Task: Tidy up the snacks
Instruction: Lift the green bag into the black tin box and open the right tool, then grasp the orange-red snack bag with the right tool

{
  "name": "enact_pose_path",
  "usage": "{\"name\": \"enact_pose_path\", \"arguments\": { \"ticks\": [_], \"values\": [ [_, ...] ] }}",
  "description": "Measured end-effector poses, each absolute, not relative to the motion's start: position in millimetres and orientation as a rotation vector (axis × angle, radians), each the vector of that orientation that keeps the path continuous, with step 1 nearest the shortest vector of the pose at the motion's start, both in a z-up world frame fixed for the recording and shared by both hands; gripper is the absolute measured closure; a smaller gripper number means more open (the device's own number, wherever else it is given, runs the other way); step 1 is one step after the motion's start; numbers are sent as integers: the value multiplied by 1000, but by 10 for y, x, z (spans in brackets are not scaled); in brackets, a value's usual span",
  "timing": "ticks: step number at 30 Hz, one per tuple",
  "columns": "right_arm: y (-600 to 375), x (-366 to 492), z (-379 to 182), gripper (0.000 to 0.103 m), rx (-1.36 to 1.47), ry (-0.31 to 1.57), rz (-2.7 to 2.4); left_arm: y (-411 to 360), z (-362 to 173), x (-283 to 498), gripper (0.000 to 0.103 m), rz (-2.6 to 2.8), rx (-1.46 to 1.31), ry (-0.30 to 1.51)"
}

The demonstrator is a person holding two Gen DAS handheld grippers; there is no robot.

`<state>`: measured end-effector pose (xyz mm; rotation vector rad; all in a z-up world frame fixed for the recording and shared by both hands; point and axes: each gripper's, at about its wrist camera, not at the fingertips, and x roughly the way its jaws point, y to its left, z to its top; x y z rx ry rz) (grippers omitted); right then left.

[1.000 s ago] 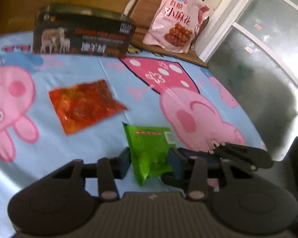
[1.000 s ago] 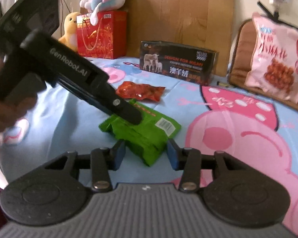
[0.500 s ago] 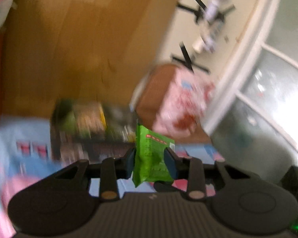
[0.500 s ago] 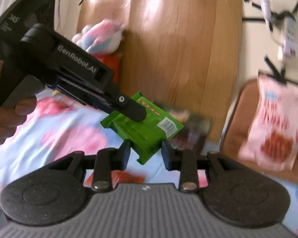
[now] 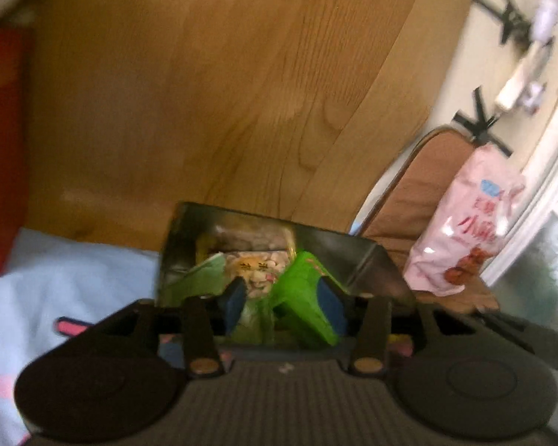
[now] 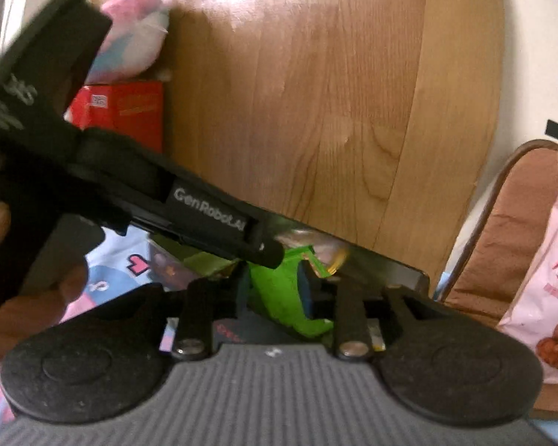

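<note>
A green snack packet (image 5: 301, 297) hangs over the open dark box (image 5: 368, 256), which holds other snack packets. In the left wrist view my left gripper (image 5: 282, 301) has its jaws spread; the packet lies against the right finger only. In the right wrist view my right gripper (image 6: 275, 290) is shut on the same green packet (image 6: 279, 297), above the box (image 6: 401, 271). The left gripper's body (image 6: 204, 212) crosses that view from the left, its tip at the packet's top.
A pink snack bag (image 5: 468, 230) leans on a brown chair (image 5: 424, 189) to the right of the box. A red gift box (image 6: 126, 111) and a plush toy (image 6: 134, 41) stand at the back left. A wooden board (image 5: 223, 85) rises behind the box.
Both grippers carried the green packet up off the tablecloth and forward to the open box. The left jaws have spread apart; the right stays shut on the packet.
</note>
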<state>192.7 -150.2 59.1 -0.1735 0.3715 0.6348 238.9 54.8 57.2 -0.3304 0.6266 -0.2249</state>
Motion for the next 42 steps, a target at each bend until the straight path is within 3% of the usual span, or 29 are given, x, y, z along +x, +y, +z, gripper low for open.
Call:
{"name": "enact_pose_path", "arguments": {
  "ticks": [2,10,13,18,22,26,28,32,34,38,40,42],
  "values": [
    [-1745,1675,606,66,-79,390,687,705,632,2048,45,-235,-388,565],
    [-2116,1160,-46,62,106,689,738,721,39,1216,45,-272,-590,801],
    [-2129,1113,-100,60,231,702,762,655,-145,1059,48,-271,-626,814],
    [-2035,802,-41,60,145,669,753,422,-130,794,49,-301,-597,821],
    [-2232,478,-54,60,115,642,735,306,-135,479,59,-337,-589,829],
    [-2417,75,-97,60,81,612,711,129,-140,175,58,-404,-559,862],
    [-2488,-167,-112,60,48,582,689,16,-131,43,54,-441,-511,861],
    [-2587,-429,-135,58,33,562,673,-112,-108,-124,29,-521,-487,865],
    [-2582,-524,-149,55,-4,539,662,-140,-92,-169,26,-534,-482,872],
    [-2567,-630,-199,51,-69,494,639,-201,-86,-223,28,-533,-436,872],
    [-2556,-615,-219,49,-67,486,643,-250,-75,-236,38,-520,-410,873],
    [-2516,-648,-227,56,-94,470,644,-279,-70,-257,44,-504,-394,869]
  ]
}}
